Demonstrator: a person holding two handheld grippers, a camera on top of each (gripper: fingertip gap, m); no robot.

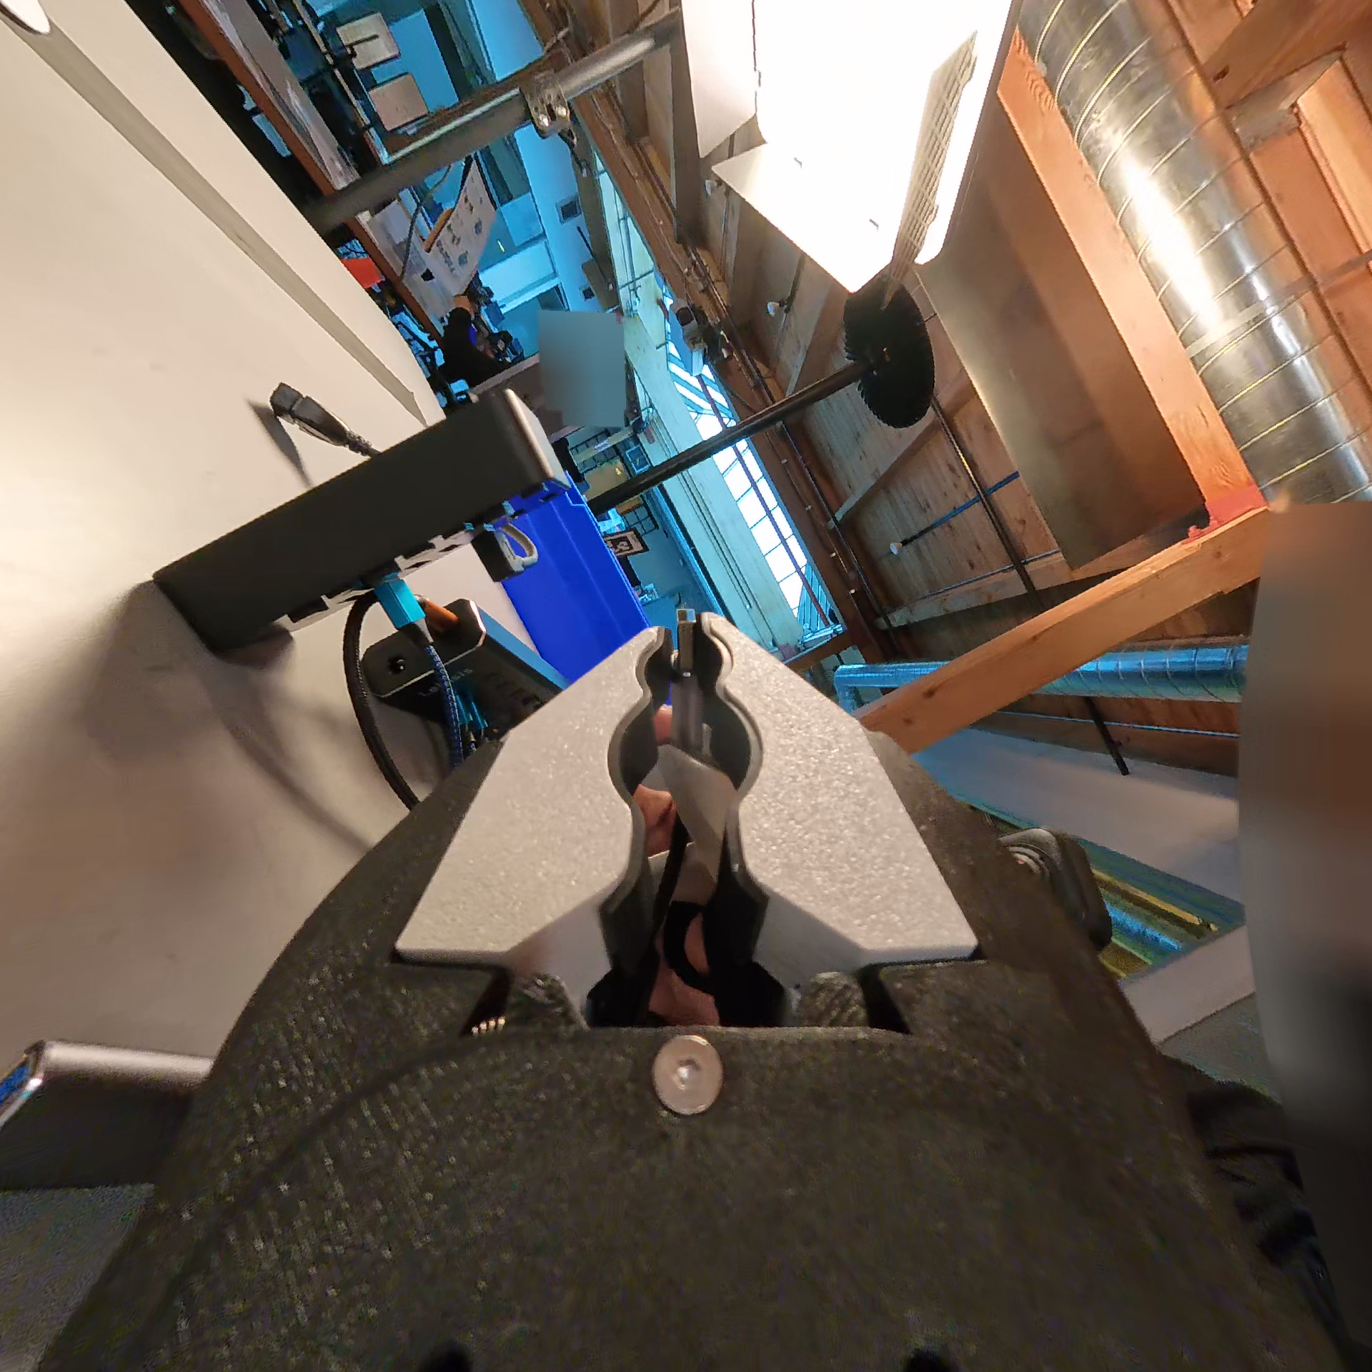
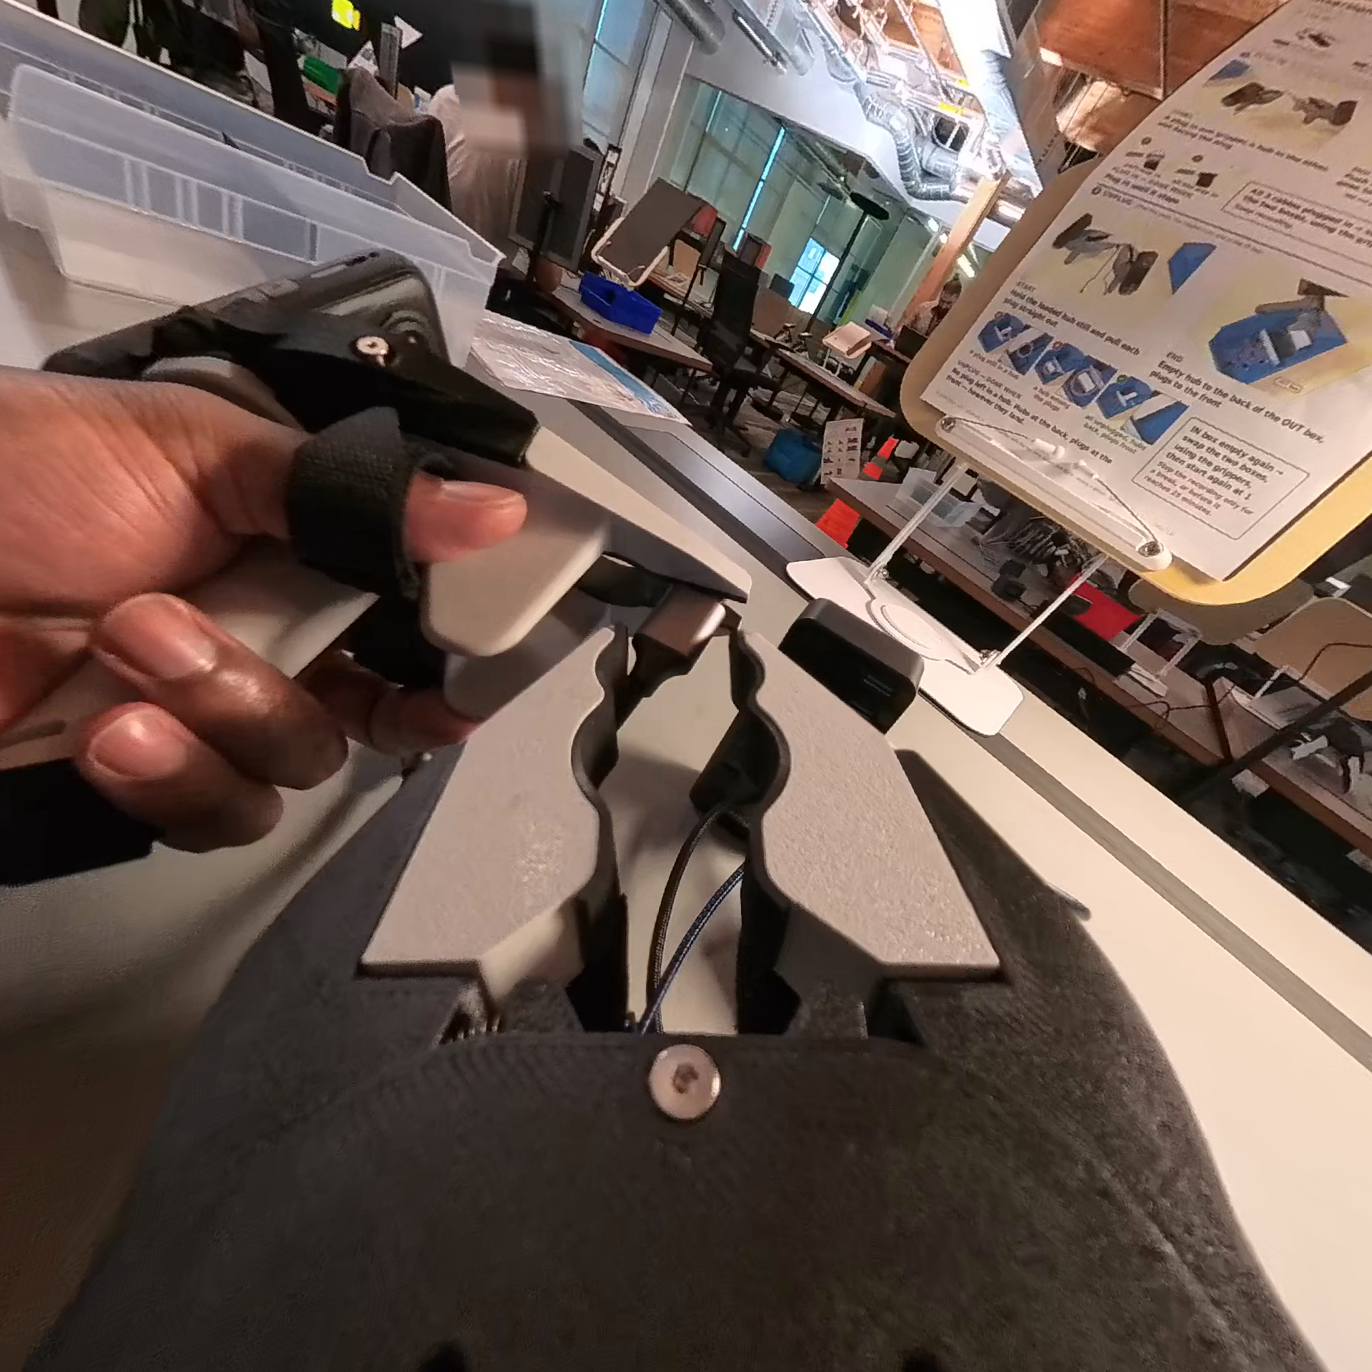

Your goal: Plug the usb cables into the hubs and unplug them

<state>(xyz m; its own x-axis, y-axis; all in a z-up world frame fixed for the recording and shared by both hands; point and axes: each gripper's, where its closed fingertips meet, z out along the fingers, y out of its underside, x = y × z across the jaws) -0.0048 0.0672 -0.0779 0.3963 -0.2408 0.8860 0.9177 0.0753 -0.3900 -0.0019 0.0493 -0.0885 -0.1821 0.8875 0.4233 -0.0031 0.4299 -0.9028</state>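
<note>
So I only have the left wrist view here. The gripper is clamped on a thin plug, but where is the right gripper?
Observer: The right gripper sits just below the left gripper. Its jaws stand apart on either side of the grey plug. I cannot tell whether they press on it.
Operator: Anything on the table beyond it?
Observer: A black hub lies on the white table, beside the base of a stand that carries an instruction board.
Operator: Any loose cables there?
Observer: Yes, two braided cables, one black and one blue, run down between the right gripper's fingers.
</note>
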